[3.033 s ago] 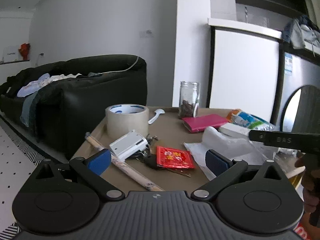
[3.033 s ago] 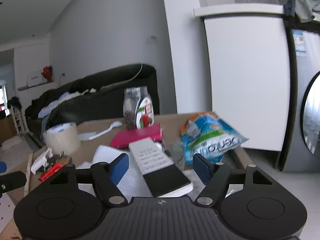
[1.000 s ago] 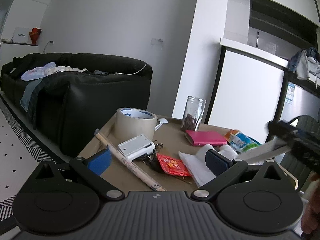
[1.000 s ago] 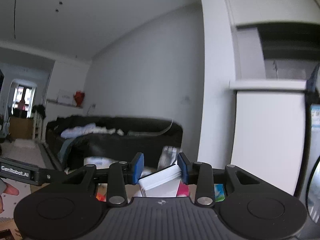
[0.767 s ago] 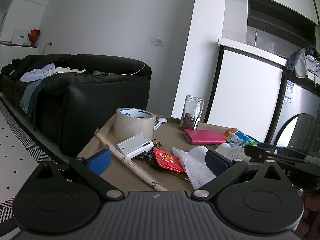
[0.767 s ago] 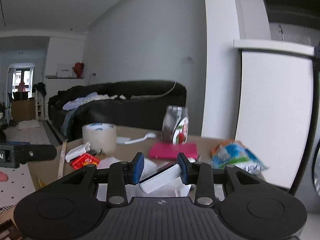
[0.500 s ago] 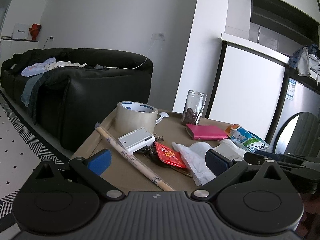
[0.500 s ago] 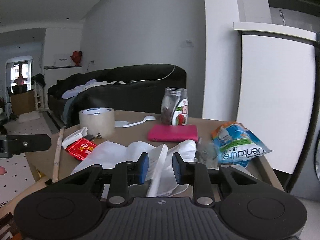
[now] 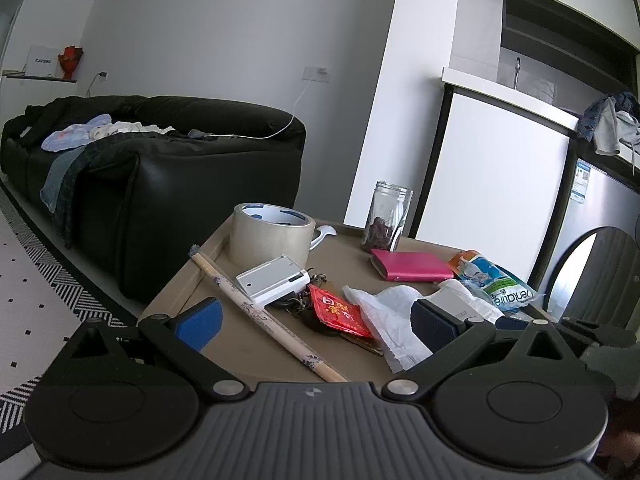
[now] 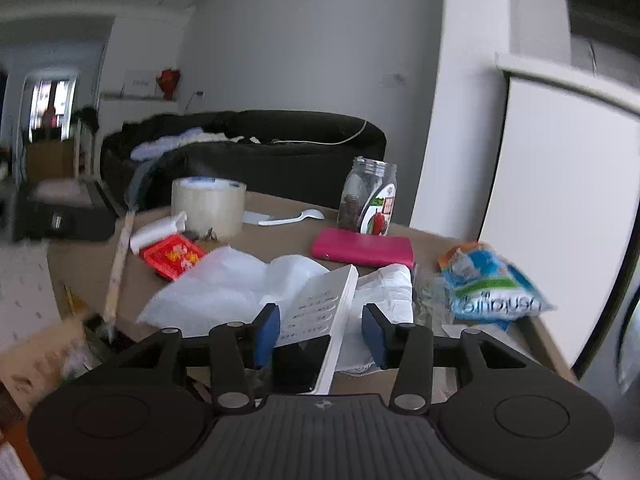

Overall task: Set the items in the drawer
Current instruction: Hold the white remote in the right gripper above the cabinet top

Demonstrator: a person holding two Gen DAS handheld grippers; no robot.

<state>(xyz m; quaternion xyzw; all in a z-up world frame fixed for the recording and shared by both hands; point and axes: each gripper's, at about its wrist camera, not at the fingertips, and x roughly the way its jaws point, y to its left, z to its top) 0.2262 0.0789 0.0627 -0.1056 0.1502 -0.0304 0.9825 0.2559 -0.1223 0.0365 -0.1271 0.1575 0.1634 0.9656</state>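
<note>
Right tongs (image 10: 320,334) parted around flat, tilted white remote (image 10: 320,312).

Colours on a brown table (image 9: 256,344)

Beige tape (image 9: 270,239) with a blue-and-white core at 11 o'clock; pink wallet (image 10: 362,253) at 1; red packet (image 9: 340,312) with gold print at centre; blue-green-white pouch (image 10: 488,284) at 3; white remote (image 10: 320,308), black at its near end; black sofa (image 9: 168,168); black-and-white patterned floor (image 9: 36,296).
</note>
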